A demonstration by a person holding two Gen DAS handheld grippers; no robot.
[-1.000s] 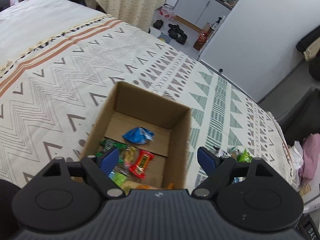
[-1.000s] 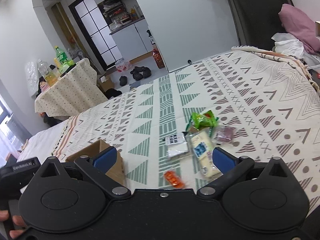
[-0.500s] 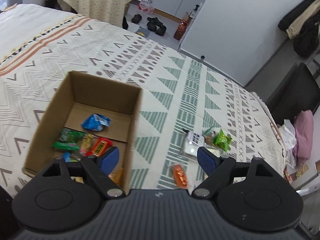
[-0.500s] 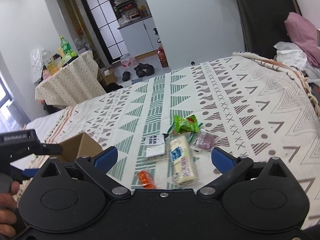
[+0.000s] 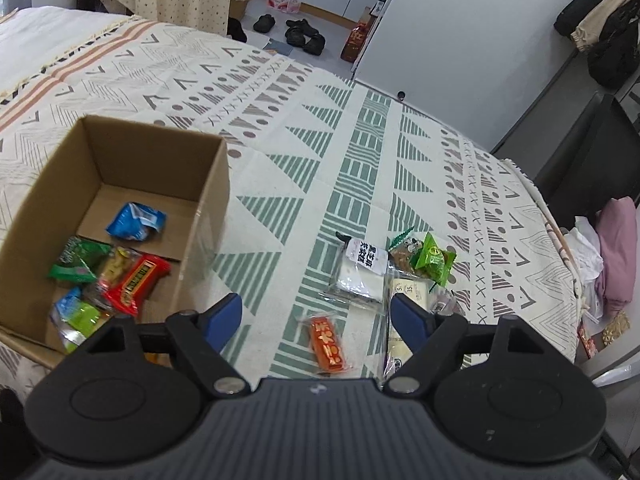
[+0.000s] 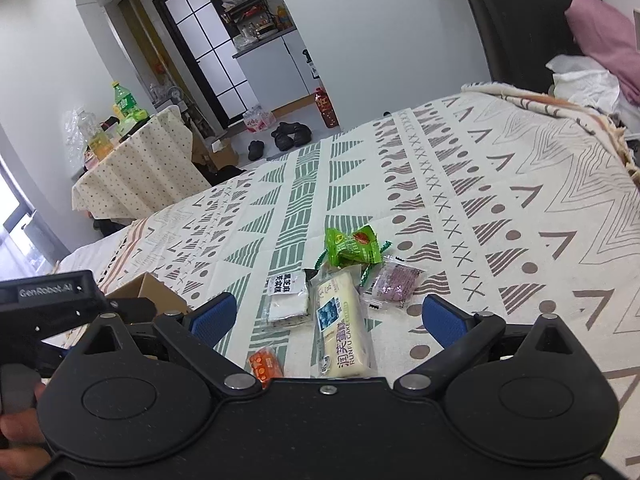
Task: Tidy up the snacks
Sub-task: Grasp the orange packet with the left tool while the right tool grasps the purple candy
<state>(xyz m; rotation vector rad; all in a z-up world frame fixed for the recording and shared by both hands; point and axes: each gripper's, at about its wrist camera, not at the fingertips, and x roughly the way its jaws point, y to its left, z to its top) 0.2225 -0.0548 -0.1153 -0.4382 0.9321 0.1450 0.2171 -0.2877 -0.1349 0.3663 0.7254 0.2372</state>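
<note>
Jaws on both of your grippers, left (image 5: 316, 314) and right (image 6: 326, 316), stand apart and empty, having just narrowed, ready to pick. On the bed (image 5: 280, 128), the box (image 5: 208, 216) holds sorted snacks; loose ones, cake (image 6: 344, 332) to orange pack (image 5: 328, 344), lie beside it mid-bed.

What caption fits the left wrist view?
Open left gripper above an orange snack, beside a cardboard box of snacks.

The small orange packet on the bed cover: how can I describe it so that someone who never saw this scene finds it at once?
Start from the open cardboard box on the patterned bed cover; beside it lies a cluster of loose snacks. The small orange packet lies apart at the cluster's near edge, on a green stripe. It is the only orange one there, smaller than the long pale cake beside it.
</note>
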